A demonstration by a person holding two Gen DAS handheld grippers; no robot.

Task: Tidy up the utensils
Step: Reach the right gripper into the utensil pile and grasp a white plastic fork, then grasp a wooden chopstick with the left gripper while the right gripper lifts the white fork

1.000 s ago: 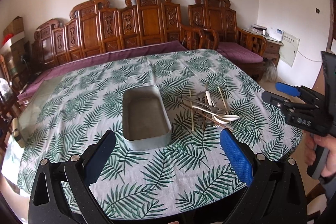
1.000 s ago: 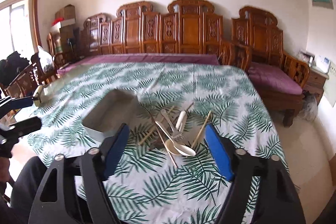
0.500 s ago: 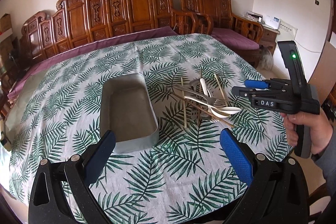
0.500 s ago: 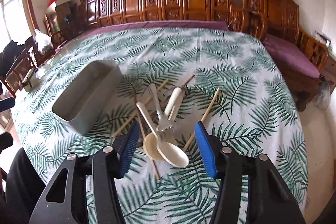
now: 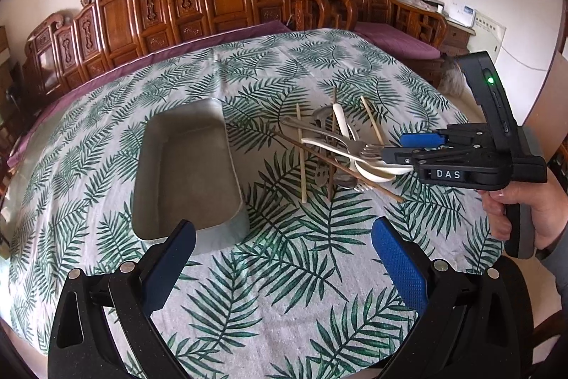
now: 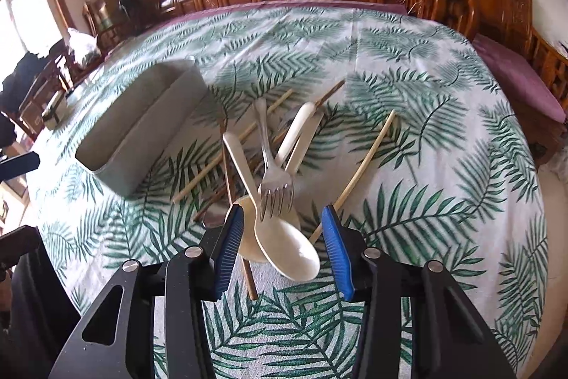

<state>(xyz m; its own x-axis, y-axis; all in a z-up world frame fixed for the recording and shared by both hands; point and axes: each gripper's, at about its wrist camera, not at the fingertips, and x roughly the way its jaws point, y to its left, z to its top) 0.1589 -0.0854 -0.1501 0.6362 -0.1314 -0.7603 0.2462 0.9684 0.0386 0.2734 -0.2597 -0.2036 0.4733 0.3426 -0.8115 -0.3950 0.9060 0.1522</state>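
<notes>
From the left wrist, the left gripper hangs wide open before the empty tray; the utensil pile lies right of it, where the right gripper reaches in. From the right wrist, the right gripper stands open, straddling the white spoon bowl; the fork overlaps it, so closing might drag both or scatter the chopsticks.
</notes>
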